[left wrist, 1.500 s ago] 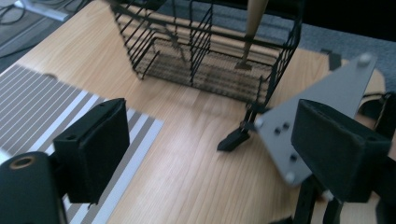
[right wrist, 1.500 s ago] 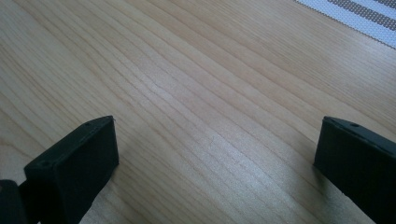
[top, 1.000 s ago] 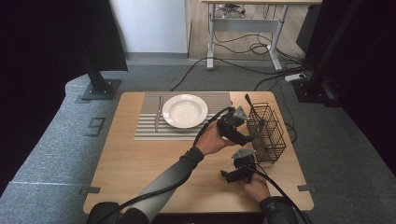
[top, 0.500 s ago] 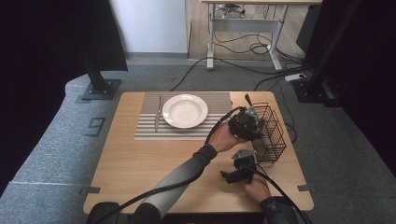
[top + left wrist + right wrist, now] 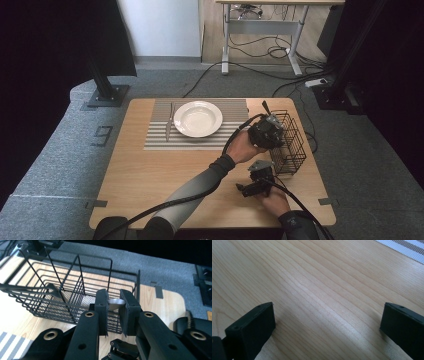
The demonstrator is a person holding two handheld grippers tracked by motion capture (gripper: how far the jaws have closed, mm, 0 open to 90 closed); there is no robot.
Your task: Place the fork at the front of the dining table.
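Cutlery is the work here: the left tool (image 5: 115,297) is clamped on the bright tip of a metal utensil (image 5: 115,302) standing inside the wire basket (image 5: 62,285), at the basket's corner nearest the person. Its jaws have just been closing, and the steel sits between the pads. I judge the piece to be stiff, light and slippery: polished metal can pivot or slide in a flat grip, so the hold is best taken squarely across the flat of the handle, with a straight lift clear of the basket's wires. Which kind of utensil it is I cannot tell.

The left forearm reaches across the bench (image 5: 150,175) to the basket, wrist bent so the tool points down into it. The right tool (image 5: 327,322) rests low on the bench just on the person's side of the basket, jaws wide apart and holding nothing.
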